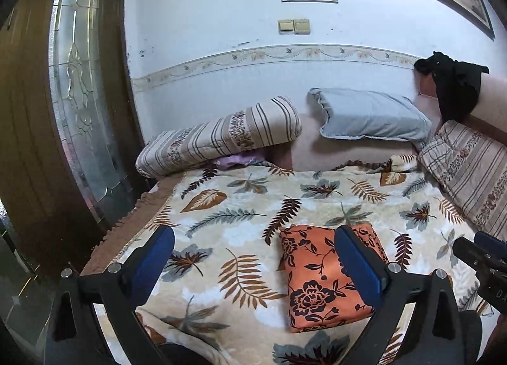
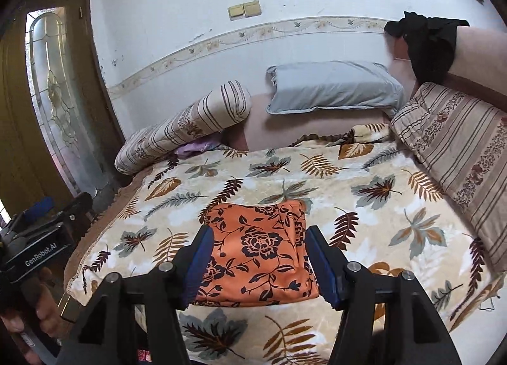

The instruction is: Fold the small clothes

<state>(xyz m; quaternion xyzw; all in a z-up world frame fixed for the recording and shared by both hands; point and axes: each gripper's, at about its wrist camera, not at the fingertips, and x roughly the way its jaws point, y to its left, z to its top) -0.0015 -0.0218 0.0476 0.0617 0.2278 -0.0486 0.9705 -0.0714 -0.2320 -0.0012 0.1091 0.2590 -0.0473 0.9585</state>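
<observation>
The folded orange garment (image 1: pixel 329 276) with its black flower print lies flat on the leaf-patterned blanket (image 1: pixel 240 206), a neat rectangle near the blanket's front edge, and it serves as the landmark for everything else. The left gripper (image 1: pixel 253 257) hangs above and to the left of the garment with its blue-padded fingers (image 1: pixel 152 257) spread wide and nothing between them; one pad overlaps the garment's right part in the left wrist view, but it stands above the cloth, not on it. The right gripper (image 2: pixel 258 263) hovers over the garment's near side, its fingers (image 2: pixel 323 267) apart on either side of the cloth as seen from the right wrist view, pressing on nothing. In that view the left gripper's black body, held in a hand (image 2: pixel 28 327), shows far to the left of the garment. Beyond the garment, at the far end of the blanket, a striped bolster (image 1: pixel 221 137) lies to the left and a grey-blue pillow (image 1: pixel 370 118) leans toward the white wall (image 1: pixel 206 16). To the garment's right a striped cushion (image 2: pixel 459 149) rests along the blanket's edge, and above it a black cloth (image 2: pixel 427 45) is draped over a pinkish rest. Far left of the garment stands a wooden door (image 1: pixel 28 111) with a glass panel
</observation>
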